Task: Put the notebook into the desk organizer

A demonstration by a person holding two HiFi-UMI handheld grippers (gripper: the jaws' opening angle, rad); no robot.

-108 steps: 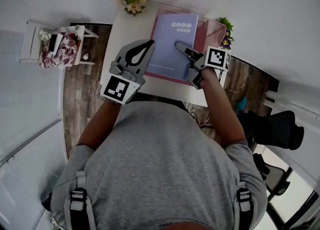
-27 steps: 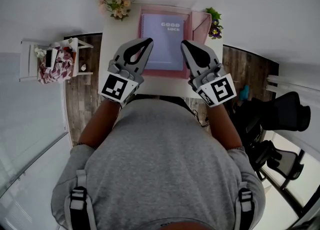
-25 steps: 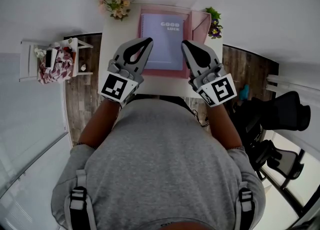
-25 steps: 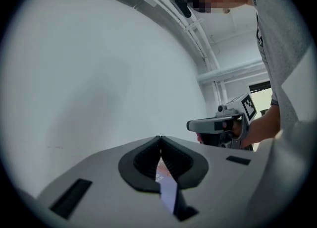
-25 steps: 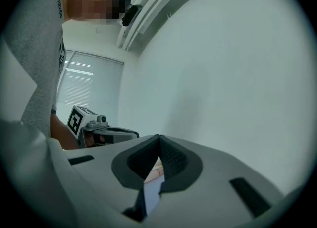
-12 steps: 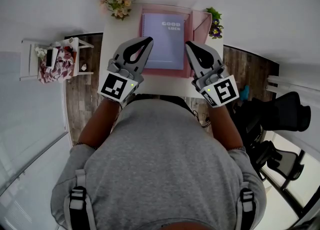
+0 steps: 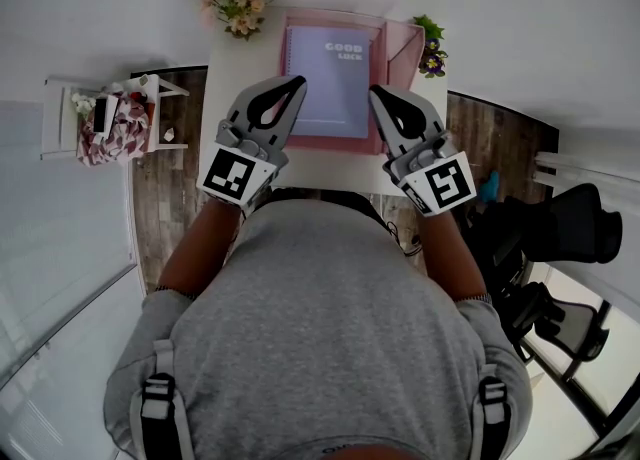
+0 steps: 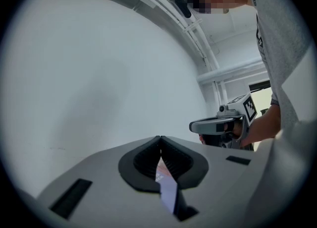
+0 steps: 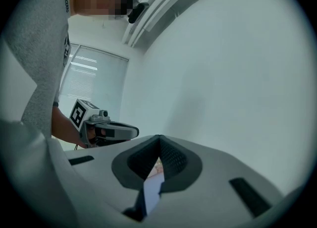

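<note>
**A:** How are the two claws set?

**B:** The left claw (image 8: 160, 139) is clenched. Its jaws meet at the tips and nothing is pinched between them. The right claw (image 9: 159, 138) is the same, tips together and empty. Both point level, away from the person. Whether either rests on a surface cannot be told.

**A:** What is there, and how many of each?

**B:** Two claws, one in each hand. There is one notebook (image 7: 328, 78), lavender, with "GOOD LUCK" printed on its cover. There is one desk organizer (image 7: 335, 145), a pink tray with a raised compartment on its right side. It sits on one white worktop (image 7: 232, 78). Two small bunches of flowers stand at the worktop's far corners, one pale bunch at the left (image 7: 233, 8) and one with purple blooms at the right (image 7: 430, 51).

**A:** Where is the notebook relative to the claws?

**B:** It lies flat inside the organizer, cover up, between the two claws and a little beyond their tips. From the head view, the left claw sits just beside the organizer's left edge. The right claw sits over its near right corner. Neither claw touches the notebook. In each gripper view a sliver of its lavender cover shows beneath the closed jaws.
</note>
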